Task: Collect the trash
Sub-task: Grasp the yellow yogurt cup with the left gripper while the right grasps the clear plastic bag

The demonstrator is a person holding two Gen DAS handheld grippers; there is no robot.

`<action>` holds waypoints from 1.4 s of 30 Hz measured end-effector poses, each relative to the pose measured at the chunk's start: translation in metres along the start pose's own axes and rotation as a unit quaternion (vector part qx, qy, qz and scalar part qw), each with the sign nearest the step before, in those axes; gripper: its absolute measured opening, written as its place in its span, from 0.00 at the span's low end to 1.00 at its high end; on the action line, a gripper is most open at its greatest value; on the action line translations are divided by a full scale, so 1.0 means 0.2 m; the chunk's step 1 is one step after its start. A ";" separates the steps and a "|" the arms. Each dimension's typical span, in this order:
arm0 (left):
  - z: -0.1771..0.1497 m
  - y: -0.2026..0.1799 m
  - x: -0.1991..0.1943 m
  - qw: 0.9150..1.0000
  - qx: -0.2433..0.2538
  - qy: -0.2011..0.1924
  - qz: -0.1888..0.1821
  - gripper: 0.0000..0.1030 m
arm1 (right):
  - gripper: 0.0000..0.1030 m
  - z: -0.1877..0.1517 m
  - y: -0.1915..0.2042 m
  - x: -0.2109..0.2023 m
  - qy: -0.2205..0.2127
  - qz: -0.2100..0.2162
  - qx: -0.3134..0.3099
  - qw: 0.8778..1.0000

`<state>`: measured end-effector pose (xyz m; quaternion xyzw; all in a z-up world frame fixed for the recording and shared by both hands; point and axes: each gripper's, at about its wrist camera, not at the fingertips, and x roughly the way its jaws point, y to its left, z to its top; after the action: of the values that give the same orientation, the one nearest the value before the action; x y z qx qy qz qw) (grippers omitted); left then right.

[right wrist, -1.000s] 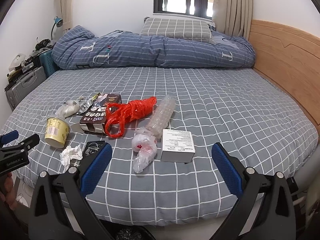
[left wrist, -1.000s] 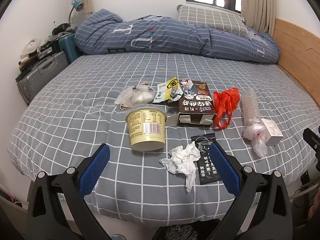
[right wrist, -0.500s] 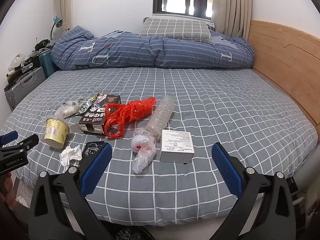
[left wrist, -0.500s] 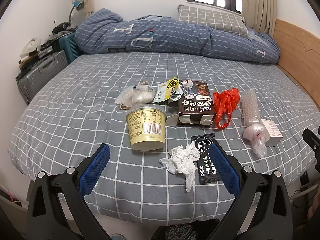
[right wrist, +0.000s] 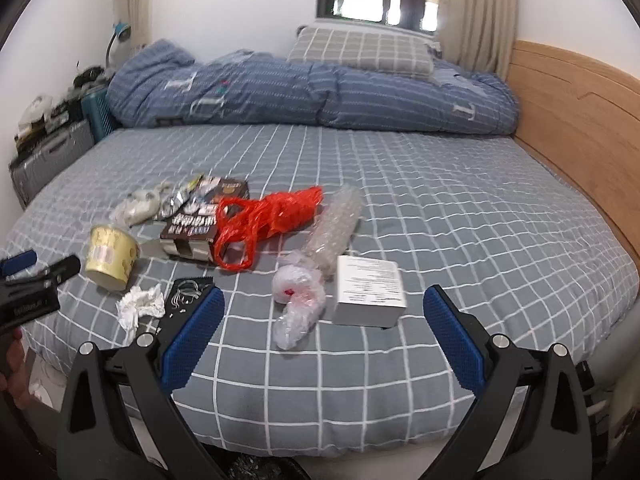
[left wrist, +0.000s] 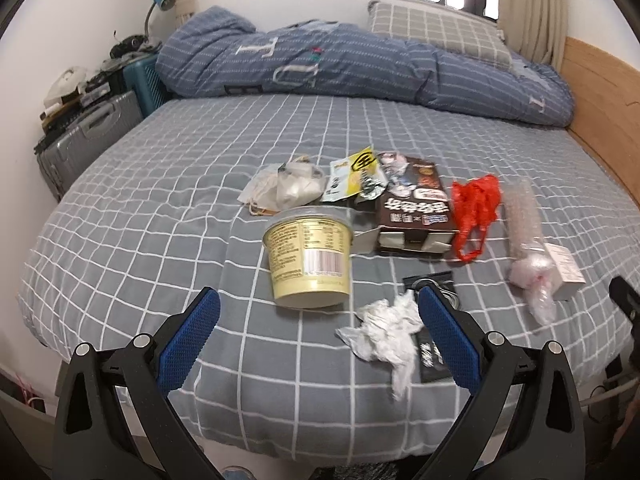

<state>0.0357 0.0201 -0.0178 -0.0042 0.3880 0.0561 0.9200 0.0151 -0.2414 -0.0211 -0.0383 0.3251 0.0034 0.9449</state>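
Trash lies on the grey checked bed (left wrist: 160, 220). In the left wrist view a yellow cup (left wrist: 310, 256) stands upside down, with a crumpled tissue (left wrist: 386, 334), a black sachet (left wrist: 434, 356), a brown box (left wrist: 416, 212), a red plastic bag (left wrist: 476, 204) and wrappers (left wrist: 352, 174) around it. My left gripper (left wrist: 316, 332) is open, just short of the cup. In the right wrist view my right gripper (right wrist: 322, 330) is open before a clear bag (right wrist: 298, 300), a white box (right wrist: 368, 288) and a bubble wrap roll (right wrist: 334, 234). The cup (right wrist: 110, 256) and the left gripper's tip show at the left.
A rolled blue duvet (left wrist: 340, 64) and a checked pillow (right wrist: 360, 50) lie at the bed's far side. A wooden headboard (right wrist: 572, 112) runs along the right. Suitcases (left wrist: 84, 136) and clutter stand by the left wall. A dark bin opening (right wrist: 256, 468) shows below the bed edge.
Both grippers have moved forward toward the bed, so the trash looks larger and nearer. The left one has closed in on the cup. Nothing has been picked up.
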 end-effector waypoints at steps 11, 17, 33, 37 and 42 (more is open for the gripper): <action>0.03 0.11 0.34 0.998 -0.026 0.058 0.011 0.94 | 0.75 -0.01 0.13 0.36 0.058 0.011 -0.019 0.998; 0.07 0.13 0.45 0.997 -0.026 0.071 0.004 0.94 | 0.65 -0.02 0.16 0.48 0.078 0.011 -0.021 0.997; 0.05 0.08 0.67 0.995 -0.013 0.100 -0.012 0.72 | 0.42 -0.08 0.11 0.61 0.095 0.006 -0.013 0.995; 0.05 0.09 0.68 0.995 -0.019 0.092 -0.026 0.68 | 0.37 -0.08 0.10 0.62 0.087 0.009 -0.007 0.996; 0.06 0.08 0.63 0.997 -0.016 0.075 -0.027 0.68 | 0.29 -0.06 0.09 0.59 0.079 0.019 0.001 0.997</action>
<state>0.1304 0.0502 -0.0989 -0.0341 0.4550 0.0370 0.8891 0.1004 -0.2270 -0.1049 -0.0316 0.3997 0.0182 0.9159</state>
